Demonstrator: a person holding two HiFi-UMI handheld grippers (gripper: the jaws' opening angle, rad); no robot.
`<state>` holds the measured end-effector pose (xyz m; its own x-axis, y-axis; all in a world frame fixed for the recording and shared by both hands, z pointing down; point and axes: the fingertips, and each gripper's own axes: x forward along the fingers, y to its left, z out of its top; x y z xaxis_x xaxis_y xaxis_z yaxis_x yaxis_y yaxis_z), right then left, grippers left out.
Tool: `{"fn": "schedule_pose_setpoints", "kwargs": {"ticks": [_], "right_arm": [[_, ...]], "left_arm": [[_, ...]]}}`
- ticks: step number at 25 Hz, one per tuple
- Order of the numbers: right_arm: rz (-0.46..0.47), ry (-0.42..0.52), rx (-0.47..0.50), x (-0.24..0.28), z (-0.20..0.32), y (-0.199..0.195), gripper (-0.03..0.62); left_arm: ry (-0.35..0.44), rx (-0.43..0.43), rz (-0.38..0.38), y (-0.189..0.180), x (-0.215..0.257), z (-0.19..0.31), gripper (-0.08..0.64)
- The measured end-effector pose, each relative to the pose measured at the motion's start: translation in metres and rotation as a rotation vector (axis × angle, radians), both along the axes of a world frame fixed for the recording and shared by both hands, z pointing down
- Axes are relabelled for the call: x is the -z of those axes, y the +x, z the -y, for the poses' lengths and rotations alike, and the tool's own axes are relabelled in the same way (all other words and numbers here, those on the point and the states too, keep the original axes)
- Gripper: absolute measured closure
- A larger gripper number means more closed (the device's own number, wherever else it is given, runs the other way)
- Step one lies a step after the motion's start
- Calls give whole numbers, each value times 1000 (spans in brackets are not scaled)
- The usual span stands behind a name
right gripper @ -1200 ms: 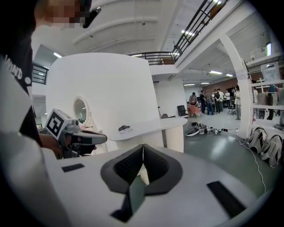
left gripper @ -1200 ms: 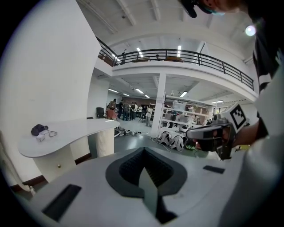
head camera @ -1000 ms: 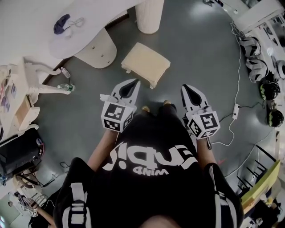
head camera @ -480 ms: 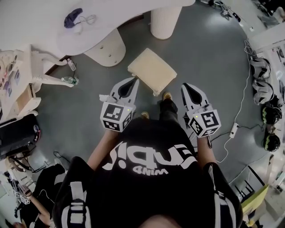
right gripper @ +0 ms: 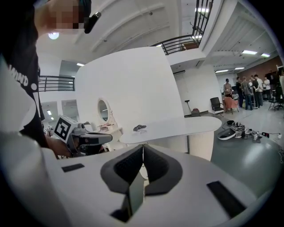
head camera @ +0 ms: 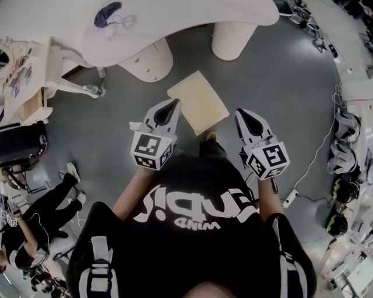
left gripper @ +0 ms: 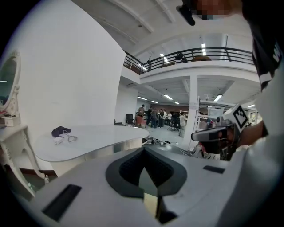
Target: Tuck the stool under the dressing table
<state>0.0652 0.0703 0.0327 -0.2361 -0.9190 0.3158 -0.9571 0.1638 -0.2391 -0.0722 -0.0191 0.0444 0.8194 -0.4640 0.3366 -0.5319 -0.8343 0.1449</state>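
Observation:
A cream padded stool [head camera: 198, 108] stands on the grey floor in the head view, just in front of the white dressing table [head camera: 175, 23]. The table rests on two rounded white pedestals [head camera: 147, 60], with a gap between them behind the stool. My left gripper [head camera: 174, 104] hangs shut and empty at the stool's left edge. My right gripper [head camera: 242, 113] is shut and empty to the stool's right, apart from it. In the left gripper view the tabletop [left gripper: 88, 139] lies ahead. The right gripper view shows the tabletop [right gripper: 177, 126] and one pedestal [right gripper: 202, 144].
A dark small item with a cord [head camera: 111, 13] lies on the tabletop. A white ornate vanity with a mirror [head camera: 29, 75] stands at the left. A person [head camera: 35, 221] sits on the floor at lower left. Helmets [head camera: 344, 145] and a cable [head camera: 309, 169] lie at the right.
Both grippers, still shut, have come closer to the stool and table; the stool now lies between them instead of ahead. The view has swung so the table sits more centred.

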Motion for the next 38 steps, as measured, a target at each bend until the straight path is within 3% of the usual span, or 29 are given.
{"fn": "schedule_pose_setpoints", "kwargs": {"ticks": [4,10,22,28,38], "right_arm": [[-3,2,52,-5,26,34,569],[-5,-24,127,-18,64,46,569],[-7,-78,215,-69,115,33,569],[-23,-100,208,-117,143,42,569],[18,-198,188,-261,192,34,569]], "left_arm": [[-1,75,17,26,-7,13,551],[-5,162,33,34,-16,31,551],[-86,158,55,30,-68,73,551],[-133,155,43,40,-124,99,551],[-224,138,79,32,-275,137,551]]}}
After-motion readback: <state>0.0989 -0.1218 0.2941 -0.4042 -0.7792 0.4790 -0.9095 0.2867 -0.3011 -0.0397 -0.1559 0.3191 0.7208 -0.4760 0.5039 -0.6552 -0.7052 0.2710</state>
